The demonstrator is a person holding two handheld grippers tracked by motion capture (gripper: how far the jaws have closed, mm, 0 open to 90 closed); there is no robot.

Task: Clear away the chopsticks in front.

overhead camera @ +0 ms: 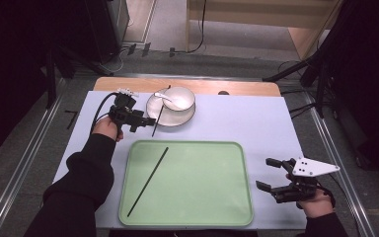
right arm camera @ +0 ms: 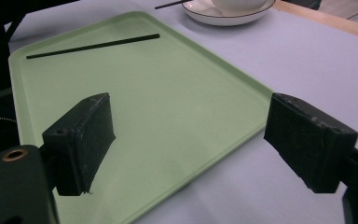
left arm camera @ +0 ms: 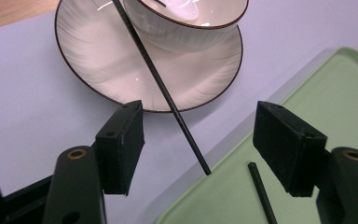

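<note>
A black chopstick (overhead camera: 157,123) leans on the rim of a white plate (overhead camera: 180,120), its lower tip near the green tray (overhead camera: 202,182). In the left gripper view this chopstick (left arm camera: 168,93) runs between my jaws, apart from both pads. My left gripper (overhead camera: 143,123) (left arm camera: 198,140) is open beside the plate. A white bowl (overhead camera: 180,98) with a spoon (overhead camera: 164,98) stands on the plate. A second chopstick (overhead camera: 148,181) (right arm camera: 93,45) lies slanted on the tray's left half. My right gripper (overhead camera: 269,174) (right arm camera: 191,126) is open and holds nothing, at the tray's right edge.
A pale lavender mat (overhead camera: 256,118) covers the table, and a strip of bare wood (overhead camera: 237,88) shows along its far edge. Dark stands and cables sit on the floor beyond the table.
</note>
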